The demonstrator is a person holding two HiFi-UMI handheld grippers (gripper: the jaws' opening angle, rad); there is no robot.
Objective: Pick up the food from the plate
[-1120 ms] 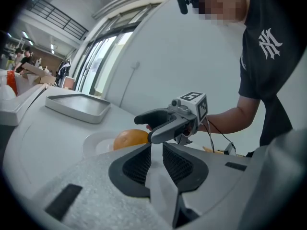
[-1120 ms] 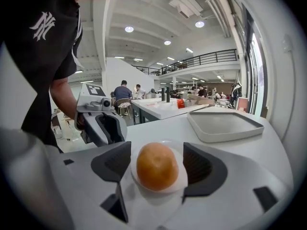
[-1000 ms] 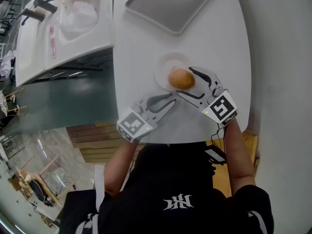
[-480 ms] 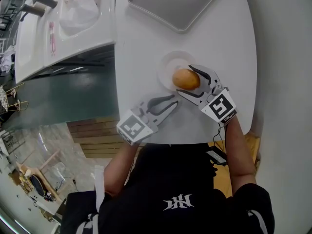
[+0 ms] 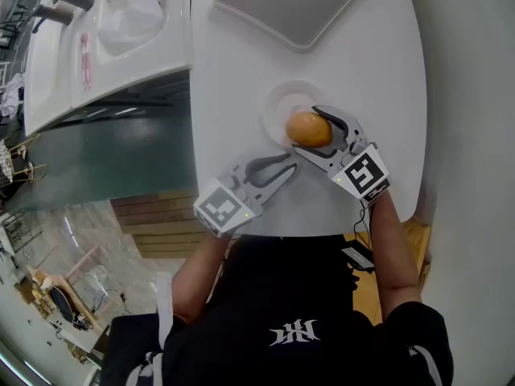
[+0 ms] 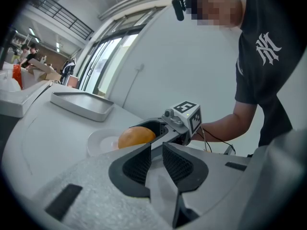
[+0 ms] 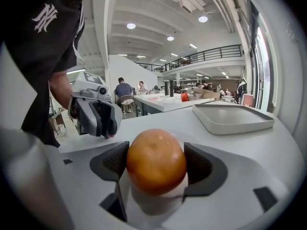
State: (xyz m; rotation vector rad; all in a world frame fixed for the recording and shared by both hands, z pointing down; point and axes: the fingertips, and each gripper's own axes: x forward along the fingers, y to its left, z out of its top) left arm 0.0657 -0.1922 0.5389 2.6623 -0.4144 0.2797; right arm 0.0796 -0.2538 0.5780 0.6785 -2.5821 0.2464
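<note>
Your right hand-held gripper [image 5: 307, 133] is clenched on the food [image 5: 309, 129]. In the right gripper view both pads [image 7: 116, 162] press against its flanks, one on each side, with no gap showing. The food is a smooth orange-brown lump, nearly round and perhaps a little longer along the 9-to-3 line in the head view. It sits at the 4 o'clock edge of the small white plate [image 5: 278, 107], and white plate shows directly under it, so I judge it is gripped but not yet lifted clear.

From the right gripper's marker cube [image 5: 362, 174] the food lies at about 10 o'clock, straight along the jaws and deep between them. The coming move is therefore a plain rise, not another reach.

Your left hand-held gripper [image 5: 287, 166] rests at about 7 o'clock from the plate, just beside it. Its jaws are drawn almost together on nothing, with only a slit between them. It is close, but the right one already has the food.

The tray [image 5: 294, 2] lies at 12 o'clock from the plate, well apart on the desk [image 5: 233, 71].

Compared with a second ago, the gap between the far jaw and the food has gone. The right jaws stood loosely around the food then and now hug it. The left gripper and the plate have kept their places.
</note>
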